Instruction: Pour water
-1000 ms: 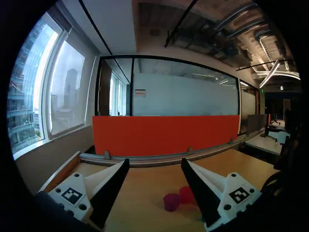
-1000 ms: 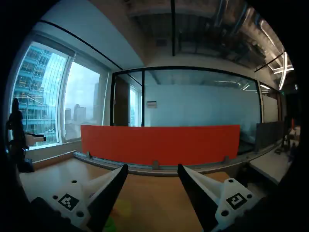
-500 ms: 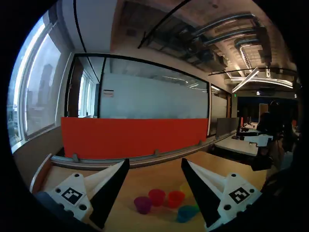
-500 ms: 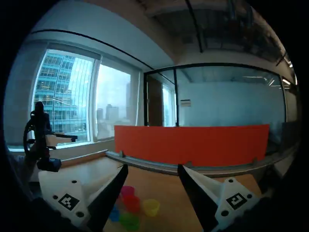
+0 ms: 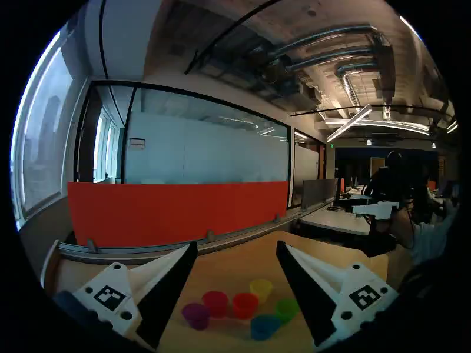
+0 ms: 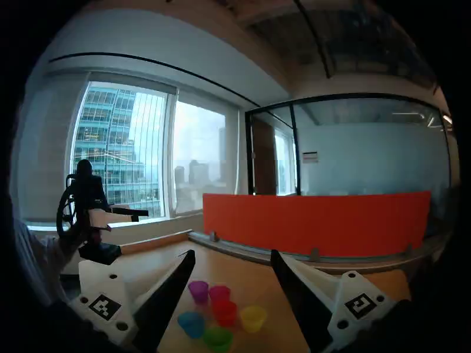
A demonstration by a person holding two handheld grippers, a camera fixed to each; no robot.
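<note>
In the left gripper view, the left claw (image 5: 235,243) is seen released, its two white fingers spread wide with nothing held between them. Below the gap, toward 6 o'clock, six small cups are grouped on the wooden counter (image 5: 235,270). A purple cup (image 5: 196,315), a magenta cup (image 5: 216,302) and a red cup (image 5: 244,305) are set in a row. A yellow cup (image 5: 261,289) is placed behind them, toward 12 o'clock. A green cup (image 5: 287,308) is found at 3 o'clock of the red one, and a blue cup (image 5: 264,326) is nearest the camera. The cups are close together and upright; whether anything is in them cannot be told. An orange partition (image 5: 176,212) is seen along the counter's far edge. At 3 o'clock the right claw (image 5: 368,209) is seen farther off, held up in a hand (image 5: 399,220). Pipes and strip lights are shown on the ceiling.

In the right gripper view, the right claw (image 6: 232,252) is likewise released, fingers apart and nothing gripped. The same cluster is seen under the gap from another side. The purple cup (image 6: 198,290) and magenta cup (image 6: 219,293) are farthest, and the red cup (image 6: 225,310) is in the middle. The blue cup (image 6: 191,323) is at 8 o'clock of the red one, the yellow cup (image 6: 253,317) at 4 o'clock, and the green cup (image 6: 218,338) nearest. At 9 o'clock the left claw (image 6: 118,213) is seen above the counter (image 6: 259,285), before a window (image 6: 118,159) with towers beyond. The orange partition (image 6: 318,220) is seen at 3 o'clock.
</note>
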